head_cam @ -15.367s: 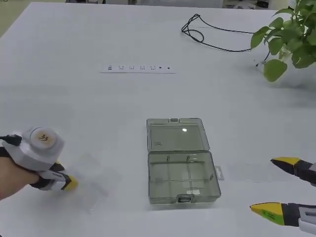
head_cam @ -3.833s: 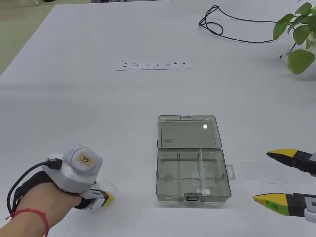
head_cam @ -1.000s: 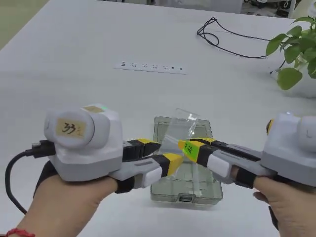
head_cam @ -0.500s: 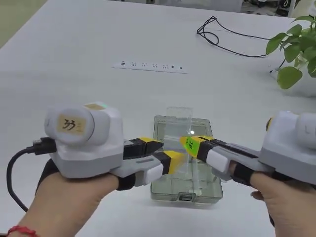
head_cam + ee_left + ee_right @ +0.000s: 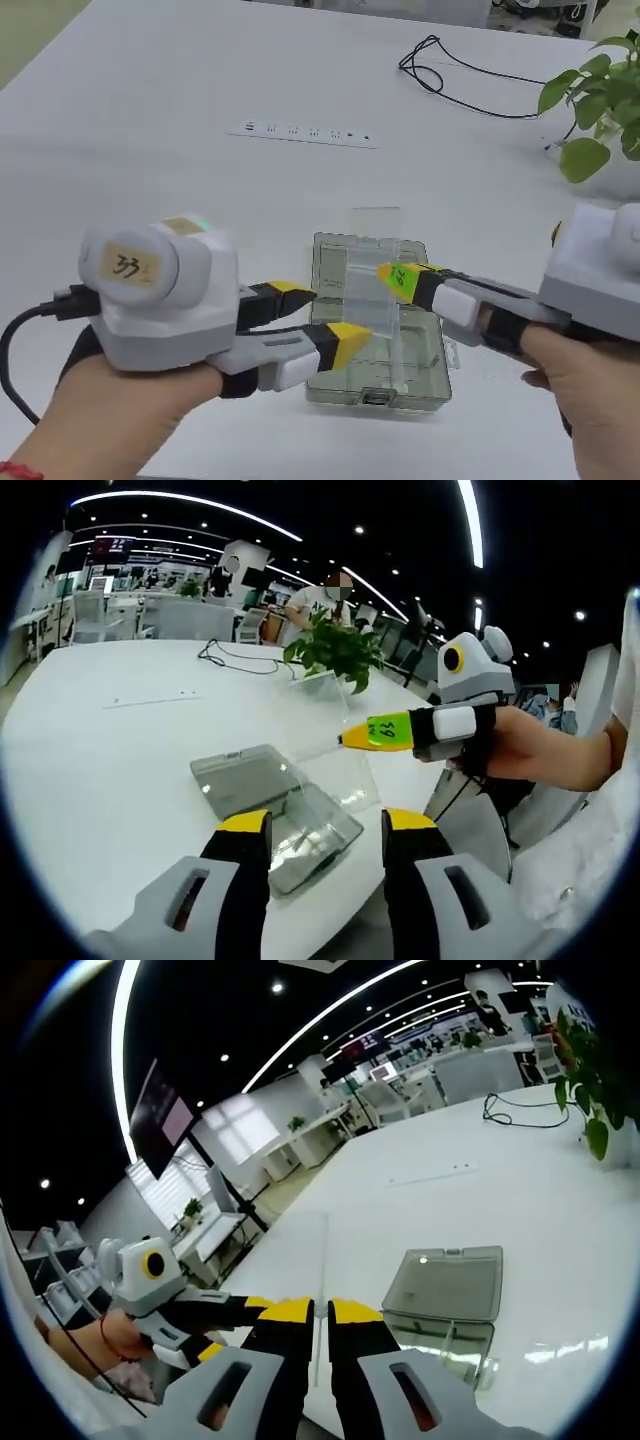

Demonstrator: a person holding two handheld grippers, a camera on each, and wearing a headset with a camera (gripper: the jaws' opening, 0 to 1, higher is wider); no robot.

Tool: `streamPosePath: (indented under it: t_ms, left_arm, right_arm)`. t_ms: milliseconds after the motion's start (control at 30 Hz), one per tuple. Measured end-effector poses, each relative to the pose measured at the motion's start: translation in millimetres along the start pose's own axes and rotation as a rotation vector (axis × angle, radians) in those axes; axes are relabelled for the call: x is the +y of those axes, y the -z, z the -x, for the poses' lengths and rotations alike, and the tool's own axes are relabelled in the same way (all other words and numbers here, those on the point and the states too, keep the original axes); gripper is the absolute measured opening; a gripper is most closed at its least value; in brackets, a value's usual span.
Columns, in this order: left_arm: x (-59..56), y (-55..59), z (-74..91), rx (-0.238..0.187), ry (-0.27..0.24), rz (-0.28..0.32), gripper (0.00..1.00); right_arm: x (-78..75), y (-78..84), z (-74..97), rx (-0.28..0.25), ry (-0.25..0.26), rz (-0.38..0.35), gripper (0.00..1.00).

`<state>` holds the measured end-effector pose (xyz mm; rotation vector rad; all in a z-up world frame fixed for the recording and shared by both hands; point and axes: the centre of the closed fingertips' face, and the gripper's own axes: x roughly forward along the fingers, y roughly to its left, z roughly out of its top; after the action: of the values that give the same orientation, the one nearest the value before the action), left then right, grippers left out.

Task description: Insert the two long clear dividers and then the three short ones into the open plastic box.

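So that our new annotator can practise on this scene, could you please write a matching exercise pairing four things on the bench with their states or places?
Things:
1. left tool
2. right tool
3. plastic box
4. power strip

States or places:
A. shut on the clear divider
B. lid open
C. jaws apart, gripping nothing
D. lies flat, beyond the box

Pairs: 1-C; 2-A; 3-B; 4-D

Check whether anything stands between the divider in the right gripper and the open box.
Nothing visible does. The right gripper holds the divider upright over the box. The open left gripper hovers at the box's left side, beside the path, not across it.
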<state>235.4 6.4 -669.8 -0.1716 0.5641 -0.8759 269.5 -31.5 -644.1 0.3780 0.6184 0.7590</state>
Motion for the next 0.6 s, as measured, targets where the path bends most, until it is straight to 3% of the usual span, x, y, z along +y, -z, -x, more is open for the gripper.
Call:
streamPosePath:
  t_ms: [333, 600]
  left_arm:
    - [17.2, 13.6, 13.9, 0.02, 0.005, -0.085, 0.57]
    - [21.4, 19.5, 17.8, 0.023, 0.031, -0.14, 0.72]
  right_arm:
    - [-17.4, 7.8, -2.5, 0.088, 0.051, -0.034, 0.06]
    - [-29.0, 17.4, -9.8, 0.191, 0.115, -0.052, 0.06]
